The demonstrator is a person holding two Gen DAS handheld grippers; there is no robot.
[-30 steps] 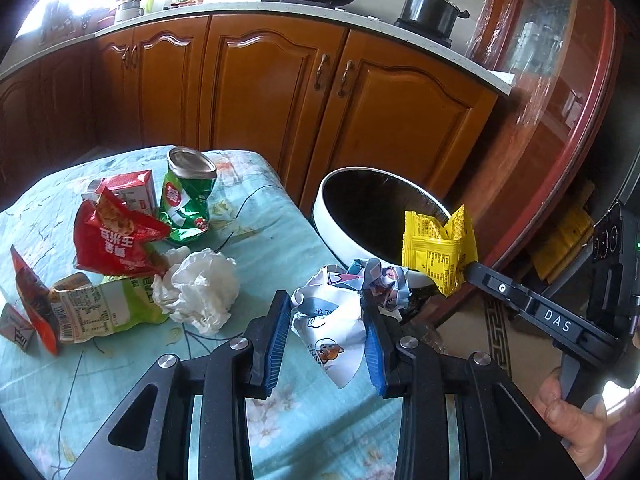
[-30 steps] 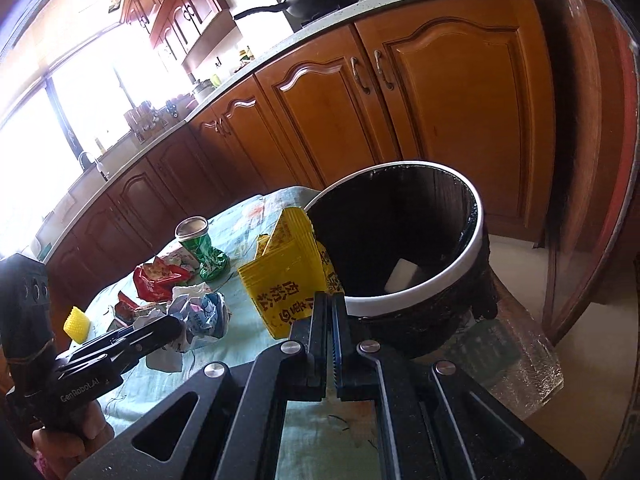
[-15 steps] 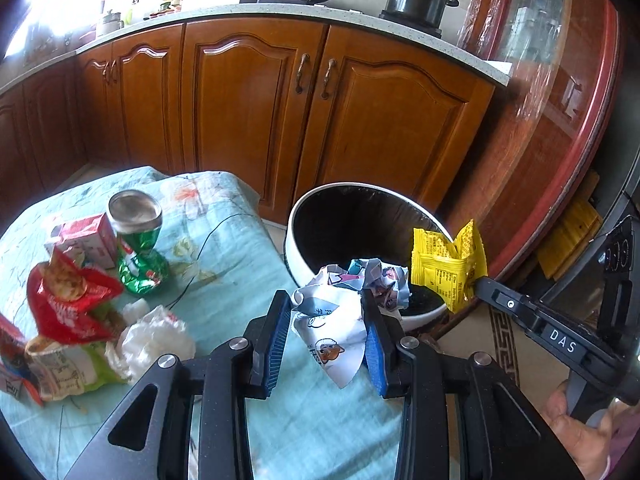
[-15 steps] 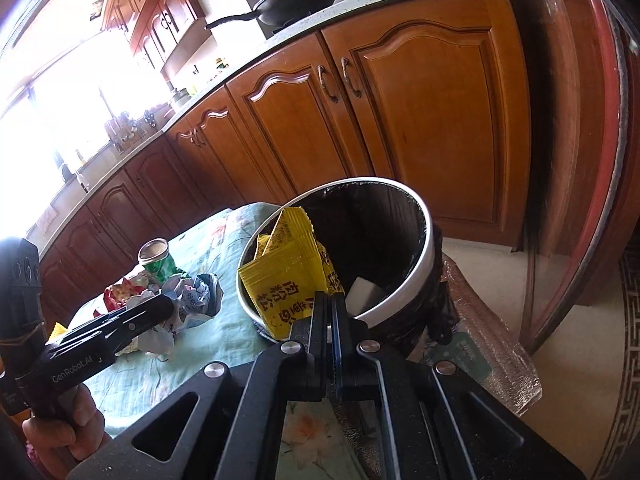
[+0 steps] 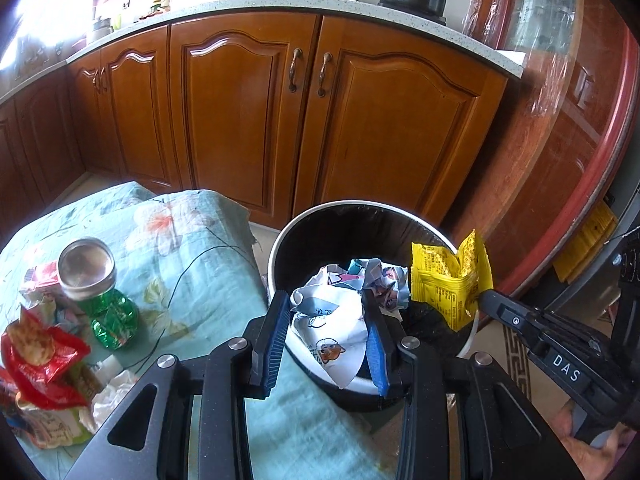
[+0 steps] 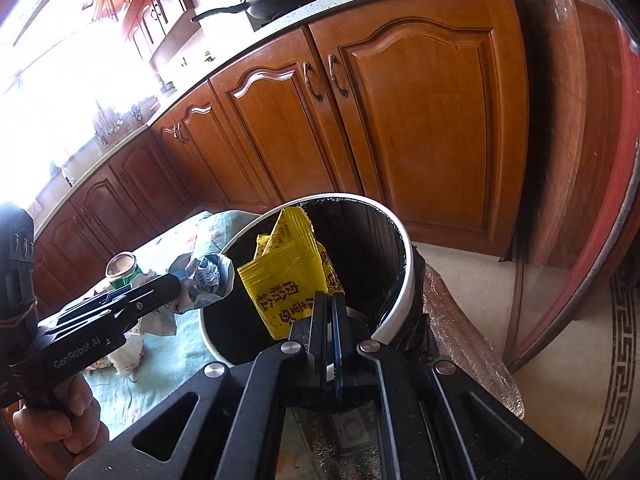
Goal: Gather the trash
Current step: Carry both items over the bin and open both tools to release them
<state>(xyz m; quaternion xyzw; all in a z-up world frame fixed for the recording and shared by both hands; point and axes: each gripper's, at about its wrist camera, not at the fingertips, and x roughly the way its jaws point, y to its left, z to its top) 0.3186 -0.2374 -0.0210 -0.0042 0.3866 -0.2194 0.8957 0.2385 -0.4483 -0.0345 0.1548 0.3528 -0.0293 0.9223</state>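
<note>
Bin: mouth directly below yellow packet pinched in right gripper; crumpled wrapper clamped in left gripper over near rim

"DAS" on right claw; "GenRobot.AI" on left claw

The left wrist view is looking forward and down along its gripper's fingers, close over the table edge, facing the cabinets. The right wrist view is looking down from farther right, tilted, facing the same cabinets. Both are sharing the bin, and each is catching the other gripper.
</note>
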